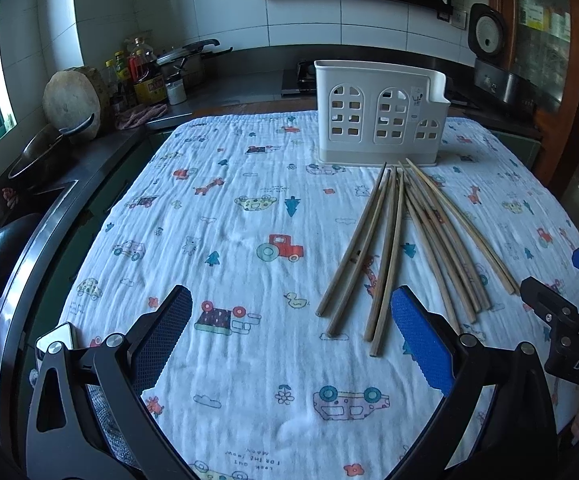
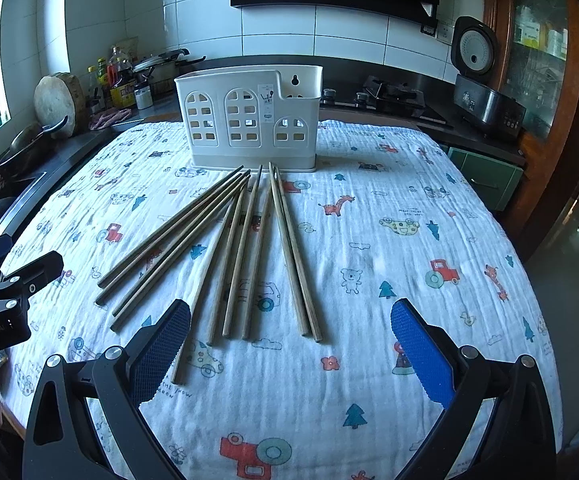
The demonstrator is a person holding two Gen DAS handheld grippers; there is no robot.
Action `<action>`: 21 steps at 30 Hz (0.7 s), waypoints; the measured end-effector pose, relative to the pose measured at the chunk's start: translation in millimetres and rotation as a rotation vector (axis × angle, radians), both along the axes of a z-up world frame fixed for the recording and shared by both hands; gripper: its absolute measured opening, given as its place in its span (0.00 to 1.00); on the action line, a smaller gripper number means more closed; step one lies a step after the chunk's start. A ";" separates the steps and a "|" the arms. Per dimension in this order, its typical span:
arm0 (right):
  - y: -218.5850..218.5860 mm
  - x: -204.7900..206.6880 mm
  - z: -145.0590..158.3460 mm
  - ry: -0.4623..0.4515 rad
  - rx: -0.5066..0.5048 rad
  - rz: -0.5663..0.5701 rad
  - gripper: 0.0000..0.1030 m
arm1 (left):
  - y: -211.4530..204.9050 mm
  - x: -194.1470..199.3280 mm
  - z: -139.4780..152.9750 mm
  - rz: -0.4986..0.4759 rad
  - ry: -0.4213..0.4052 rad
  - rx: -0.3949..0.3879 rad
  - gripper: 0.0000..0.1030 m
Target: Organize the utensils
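Several wooden chopsticks (image 1: 393,240) lie fanned out on the printed cloth, tips toward a white plastic utensil holder (image 1: 381,114) with window-shaped holes at the far side. In the right wrist view the chopsticks (image 2: 245,252) lie straight ahead, below the holder (image 2: 249,118). My left gripper (image 1: 291,336) is open and empty, low over the cloth, left of the chopsticks' near ends. My right gripper (image 2: 289,344) is open and empty, just short of the chopsticks' near ends. Each gripper shows at the other view's edge: the right (image 1: 569,312), the left (image 2: 5,280).
The table cloth (image 1: 229,240) covers the whole table. A dark counter (image 1: 69,160) at left holds a wok, a round chopping block (image 1: 71,100) and bottles. A rice cooker (image 2: 481,80) and a gas hob (image 2: 389,96) stand behind the table at right.
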State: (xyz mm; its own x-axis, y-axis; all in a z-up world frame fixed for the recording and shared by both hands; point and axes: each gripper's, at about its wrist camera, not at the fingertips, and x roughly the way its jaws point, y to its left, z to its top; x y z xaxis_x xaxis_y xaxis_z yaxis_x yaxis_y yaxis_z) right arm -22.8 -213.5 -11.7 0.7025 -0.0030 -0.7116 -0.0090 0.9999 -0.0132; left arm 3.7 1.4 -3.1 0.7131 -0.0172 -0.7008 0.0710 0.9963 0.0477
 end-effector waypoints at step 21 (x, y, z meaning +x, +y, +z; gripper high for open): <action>-9.0 4.5 4.9 -0.024 0.002 -0.016 0.94 | 13.1 -2.2 17.4 0.043 -0.128 -0.011 0.95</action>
State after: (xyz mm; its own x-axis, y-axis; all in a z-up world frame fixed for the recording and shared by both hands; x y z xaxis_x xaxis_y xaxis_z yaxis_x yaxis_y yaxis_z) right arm -18.3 -222.5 -6.8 0.7193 -0.0130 -0.6946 0.0075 0.9999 -0.0108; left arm 1.4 14.5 14.3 0.7971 0.0076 -0.6038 0.0227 0.9988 0.0425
